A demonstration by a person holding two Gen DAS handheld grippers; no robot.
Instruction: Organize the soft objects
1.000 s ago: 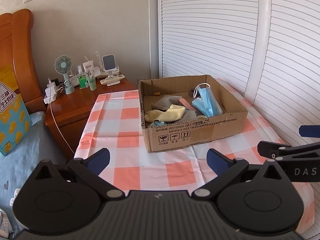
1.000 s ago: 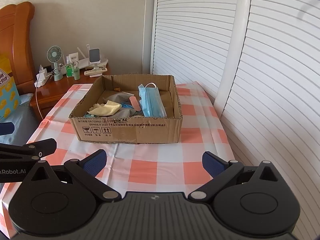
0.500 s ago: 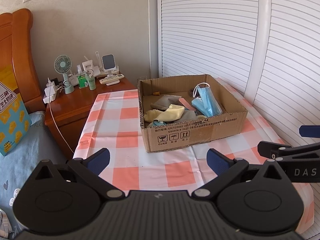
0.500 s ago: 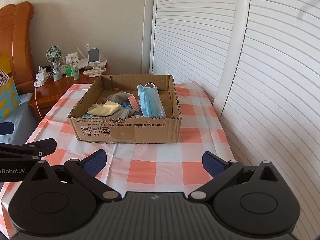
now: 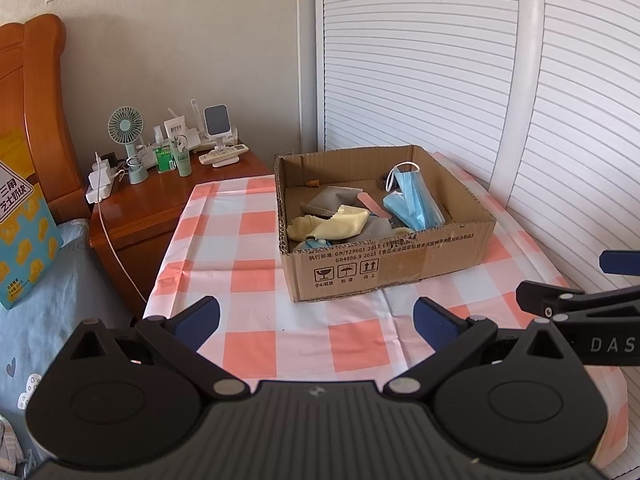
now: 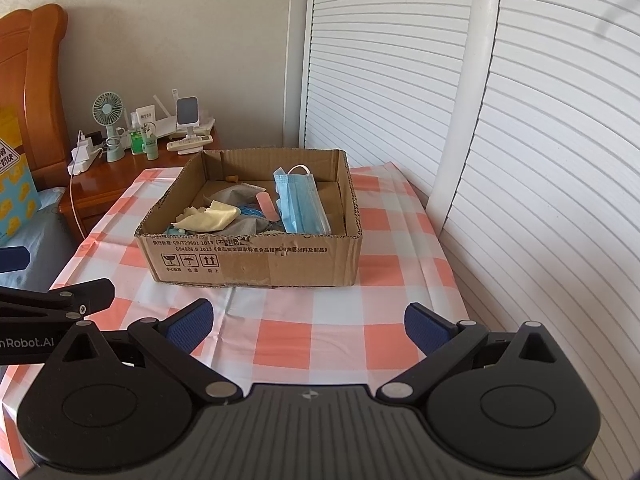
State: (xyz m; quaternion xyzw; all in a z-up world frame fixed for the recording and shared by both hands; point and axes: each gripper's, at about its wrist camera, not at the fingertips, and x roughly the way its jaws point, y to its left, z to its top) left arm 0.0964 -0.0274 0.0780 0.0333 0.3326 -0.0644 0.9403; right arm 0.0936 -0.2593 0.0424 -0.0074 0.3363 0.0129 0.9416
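While we hold both tools above the near edge of the checked tablecloth (image 5: pixel 256 264), the cardboard box (image 5: pixel 384 264) stands as our landmark near the middle of the table, and nothing is between the fingers of either tool. The left gripper (image 5: pixel 316 322) hangs in front of the box and a little to its left, its 2 blue-padded fingers spread wide and released. The right gripper (image 6: pixel 308 322) hangs in front of the box too, also spread wide and released, with nothing in its grasp; in the left wrist view we see it to the right of the box's front corner. The soft things all lie inside the box: a blue face mask (image 6: pixel 300 206) leans in the right half with its white ear loops toward the back wall, a yellow cloth (image 6: pixel 210 219) lies crumpled in the left front part, a grey cloth (image 5: pixel 332 206) sits behind the yellow one, and a pink strip (image 6: pixel 266 205) lies between the cloths and the mask. A small brown piece rests by the back wall; we cannot tell what it is. Behind and left of the box stands a wooden nightstand (image 5: pixel 152 208) carrying a green fan (image 5: pixel 126 128) and a remote control (image 5: pixel 224 155), and right of the box run white louvered doors (image 6: pixel 540 120).
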